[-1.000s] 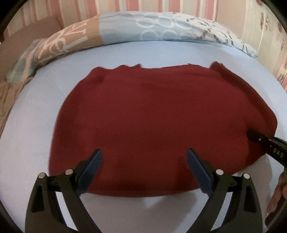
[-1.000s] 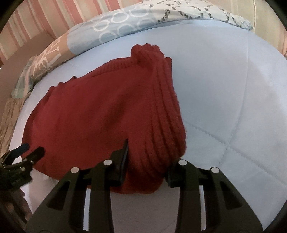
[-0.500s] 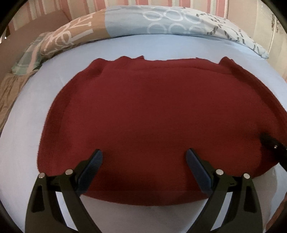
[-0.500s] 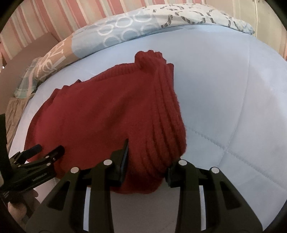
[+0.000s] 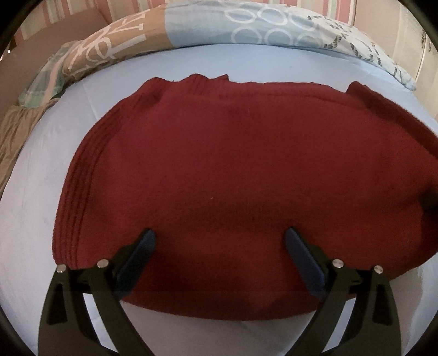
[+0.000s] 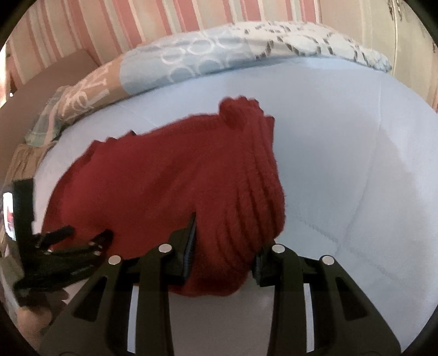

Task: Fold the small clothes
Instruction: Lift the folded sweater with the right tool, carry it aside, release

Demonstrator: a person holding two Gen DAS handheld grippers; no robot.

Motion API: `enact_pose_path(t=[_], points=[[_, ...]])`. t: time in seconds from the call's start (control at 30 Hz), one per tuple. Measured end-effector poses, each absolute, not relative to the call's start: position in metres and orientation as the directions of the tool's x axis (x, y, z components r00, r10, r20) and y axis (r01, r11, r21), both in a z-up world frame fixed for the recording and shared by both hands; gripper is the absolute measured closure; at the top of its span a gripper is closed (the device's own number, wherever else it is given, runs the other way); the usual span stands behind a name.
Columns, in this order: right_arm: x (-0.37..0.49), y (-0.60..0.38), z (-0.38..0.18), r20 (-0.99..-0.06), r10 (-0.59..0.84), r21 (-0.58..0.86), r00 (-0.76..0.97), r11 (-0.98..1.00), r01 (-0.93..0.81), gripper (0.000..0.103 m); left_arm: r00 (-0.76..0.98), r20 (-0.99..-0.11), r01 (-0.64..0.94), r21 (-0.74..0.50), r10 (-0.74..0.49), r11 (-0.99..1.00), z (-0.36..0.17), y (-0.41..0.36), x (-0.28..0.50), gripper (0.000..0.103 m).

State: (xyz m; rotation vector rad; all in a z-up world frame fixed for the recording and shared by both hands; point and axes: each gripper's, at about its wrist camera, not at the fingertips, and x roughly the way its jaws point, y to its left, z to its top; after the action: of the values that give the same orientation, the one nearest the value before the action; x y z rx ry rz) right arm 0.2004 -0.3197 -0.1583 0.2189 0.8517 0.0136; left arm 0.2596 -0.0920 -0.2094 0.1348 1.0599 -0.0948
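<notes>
A dark red knitted sweater [image 5: 232,169] lies spread on the light blue bed sheet [image 5: 32,219]. My left gripper [image 5: 220,241] hangs open over its near hem, the blue-padded fingers wide apart and gripping nothing. In the right wrist view the sweater [image 6: 164,186] is bunched at its ribbed right side. My right gripper [image 6: 227,254] is shut on that ribbed fold and holds it raised off the sheet. The left gripper [image 6: 84,235] shows at the lower left of that view, over the sweater's near edge.
A patterned blue and tan duvet [image 5: 246,30] lies rolled along the back of the bed, below a pink striped wall [image 6: 191,24]. A brown board [image 5: 54,38] stands at the back left. Bare sheet [image 6: 356,178] stretches to the right of the sweater.
My right gripper has risen a little with the ribbed fold still in it. The left gripper has come closer over the sweater and stayed open.
</notes>
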Motion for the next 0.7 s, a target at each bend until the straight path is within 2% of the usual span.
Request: enact_pose_path(t=[0.37, 0.6, 0.7], points=[[0.211, -0.263, -0.121, -0.679, 0.143, 0.138, 0.72, 0.988, -0.066, 0.071, 0.487, -0.871, 0.185, 0.039, -0.057, 0.982, -0.206, -0.082, 0.257, 0.004], [0.217, -0.221, -0.11, -0.643, 0.182, 0.125, 0.744, 0.983, -0.132, 0.072, 0.537, -0.842, 0.182, 0.062, -0.047, 0.981, -0.177, -0.008, 0.249, 0.004], [0.22, -0.193, -0.105, -0.626, 0.202, 0.1, 0.753, 0.979, -0.179, 0.072, 0.561, -0.828, 0.145, 0.101, 0.002, 0.984, -0.169, 0.036, 0.25, 0.004]])
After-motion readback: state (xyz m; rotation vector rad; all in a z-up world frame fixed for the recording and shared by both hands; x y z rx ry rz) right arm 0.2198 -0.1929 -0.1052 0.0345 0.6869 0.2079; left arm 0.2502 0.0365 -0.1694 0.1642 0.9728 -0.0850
